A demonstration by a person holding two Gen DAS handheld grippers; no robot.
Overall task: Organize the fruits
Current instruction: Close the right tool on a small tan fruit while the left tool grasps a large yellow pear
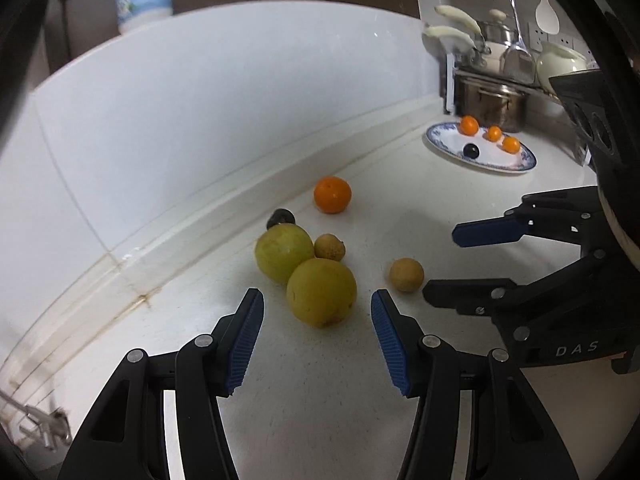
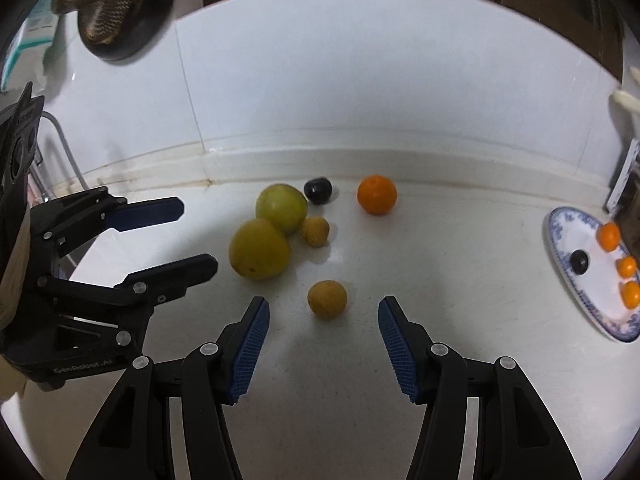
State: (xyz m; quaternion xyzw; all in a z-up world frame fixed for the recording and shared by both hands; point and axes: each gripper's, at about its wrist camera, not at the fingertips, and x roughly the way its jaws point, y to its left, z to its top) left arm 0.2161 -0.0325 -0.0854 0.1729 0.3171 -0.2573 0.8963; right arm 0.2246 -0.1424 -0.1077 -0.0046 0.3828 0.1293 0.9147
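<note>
Loose fruit lies on the white counter. My left gripper (image 1: 318,301) is open, and the near yellow-green fruit (image 1: 322,292) sits just ahead of its tips, untouched. Behind that fruit are a second yellow-green fruit (image 1: 284,254), a small brown fruit (image 1: 329,247), a dark plum (image 1: 281,218) and an orange (image 1: 332,195). My right gripper (image 2: 324,304) is also open, with another small brown fruit (image 2: 327,299) just beyond its tips, not touching either pad. To the right, a blue-rimmed plate (image 2: 568,240) holds three small oranges and a dark fruit (image 2: 579,262).
The white tiled wall (image 1: 200,120) and its raised ledge run close behind the fruit. Steel pots (image 1: 490,100) and hanging utensils stand behind the plate (image 1: 440,140). A metal fitting (image 1: 44,428) sits at the far left. The two grippers are close side by side.
</note>
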